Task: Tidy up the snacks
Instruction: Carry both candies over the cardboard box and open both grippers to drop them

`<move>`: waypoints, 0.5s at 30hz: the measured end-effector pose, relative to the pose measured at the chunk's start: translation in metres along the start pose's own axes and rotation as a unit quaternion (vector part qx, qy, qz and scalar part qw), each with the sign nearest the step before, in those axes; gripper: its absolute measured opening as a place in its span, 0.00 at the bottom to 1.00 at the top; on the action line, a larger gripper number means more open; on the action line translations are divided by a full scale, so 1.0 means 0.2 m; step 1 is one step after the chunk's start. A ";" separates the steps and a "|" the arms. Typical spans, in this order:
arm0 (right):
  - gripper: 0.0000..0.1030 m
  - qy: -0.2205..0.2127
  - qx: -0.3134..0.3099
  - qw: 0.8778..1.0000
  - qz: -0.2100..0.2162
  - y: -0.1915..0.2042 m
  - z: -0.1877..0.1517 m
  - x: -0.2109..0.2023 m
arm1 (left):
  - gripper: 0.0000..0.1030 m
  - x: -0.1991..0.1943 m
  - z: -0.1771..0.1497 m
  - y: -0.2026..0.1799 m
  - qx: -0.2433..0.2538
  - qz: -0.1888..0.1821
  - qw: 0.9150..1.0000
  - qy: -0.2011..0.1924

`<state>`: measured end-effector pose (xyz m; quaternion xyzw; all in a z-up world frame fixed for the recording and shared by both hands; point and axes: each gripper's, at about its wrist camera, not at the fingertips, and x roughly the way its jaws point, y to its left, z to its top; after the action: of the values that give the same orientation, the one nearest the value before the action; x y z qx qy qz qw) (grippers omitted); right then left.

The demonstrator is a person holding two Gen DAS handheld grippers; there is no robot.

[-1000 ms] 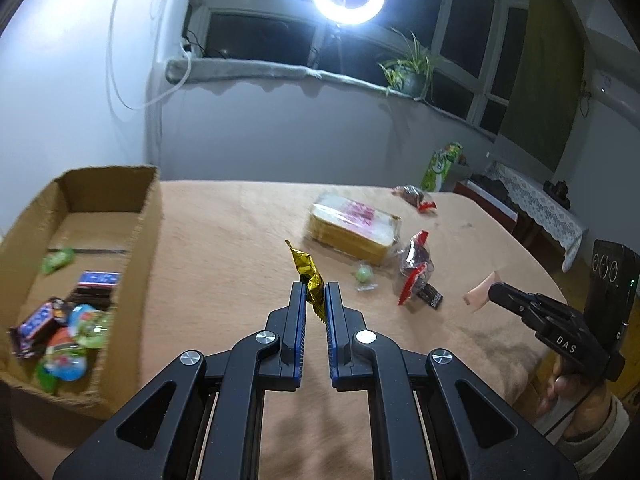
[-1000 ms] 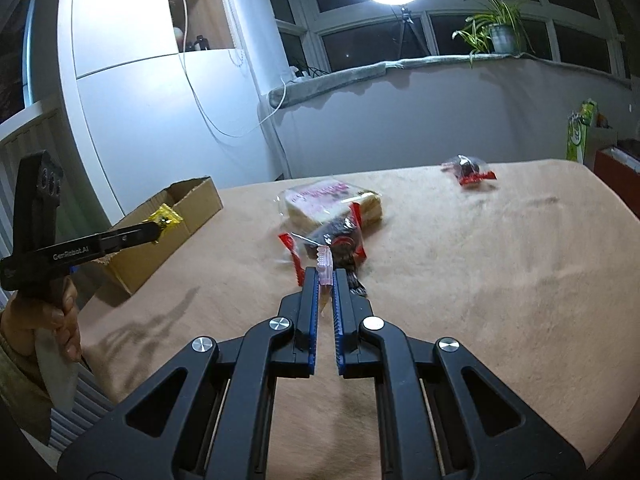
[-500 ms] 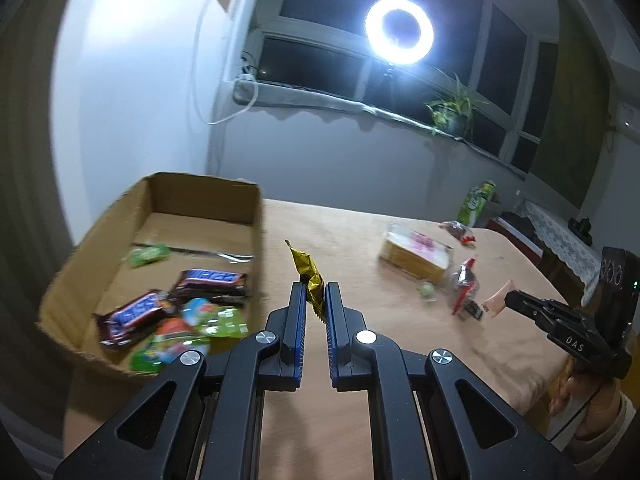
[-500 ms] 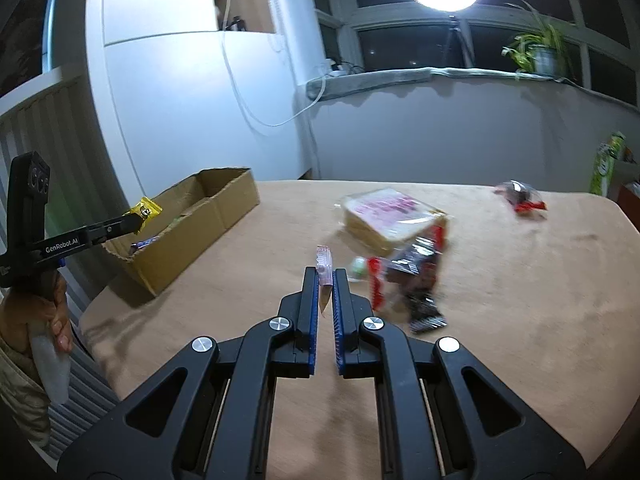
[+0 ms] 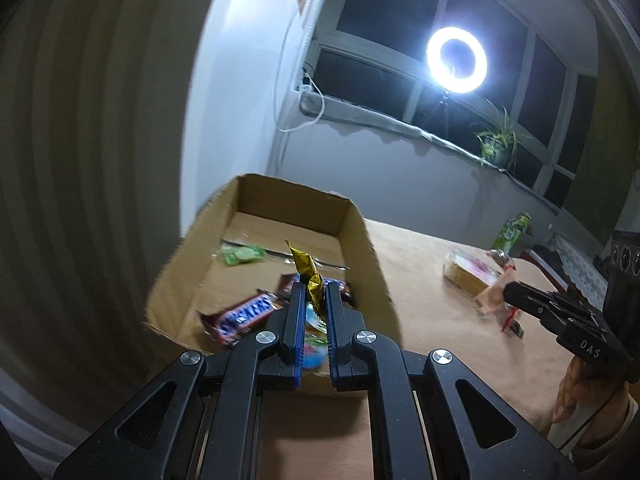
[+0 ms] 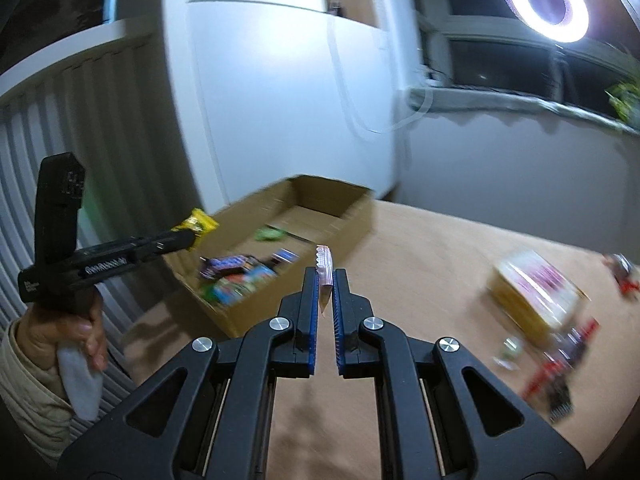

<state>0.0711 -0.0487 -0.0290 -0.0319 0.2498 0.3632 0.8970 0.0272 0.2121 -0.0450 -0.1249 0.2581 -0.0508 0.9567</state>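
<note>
Both tongs are clenched, each on one small snack. The left tongs [image 5: 312, 300] pinch a gold-wrapped candy [image 5: 306, 272] by its lower end, so most of the wrapper stands up above the tips. In the left wrist view the candy sits at centre frame, over the near part of the cardboard box [image 5: 360, 240]. A low pinch like this leaves the wrapper free to drop clear when the grip is released.

The right tongs [image 6: 326, 288] grip a pink-wrapped snack [image 6: 324, 264], also upright between the blue pads. In the right wrist view they point toward the box [image 6: 336, 196], with the snack short of its near wall, over the table [image 6: 440, 248].

The box stands at the table's left edge and already holds chocolate bars [image 5: 244, 314], a green packet [image 5: 242, 254] and other bright wrappers. Loose items wait at the right of the frame: a clear bread pack [image 6: 536, 292] and red-ended wrappers [image 6: 560, 376].

Judgement: this is the delivery stage. The left candy appears ready for release; the right snack needs further travel.
</note>
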 end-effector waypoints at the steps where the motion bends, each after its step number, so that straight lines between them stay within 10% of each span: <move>1: 0.07 -0.002 -0.005 1.000 0.007 0.03 0.02 0.03 | 0.08 0.00 0.01 0.01 0.001 0.002 1.000 -0.001; 10: 0.07 0.024 -0.050 0.996 0.068 0.29 0.20 0.40 | 0.09 0.08 0.06 0.04 0.016 0.016 1.000 0.009; 12: 0.14 0.058 -0.053 0.995 0.064 0.30 0.18 0.49 | 0.27 0.10 0.04 0.07 0.011 0.036 0.999 0.017; 15: 0.54 0.055 -0.040 0.997 0.048 0.26 0.11 0.47 | 0.63 0.07 0.01 0.10 -0.006 0.053 0.999 0.011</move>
<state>0.1031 0.0541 -0.0473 -0.0756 0.2857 0.4130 0.8615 0.0406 0.2298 -0.0541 -0.1161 0.2751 0.0002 0.9544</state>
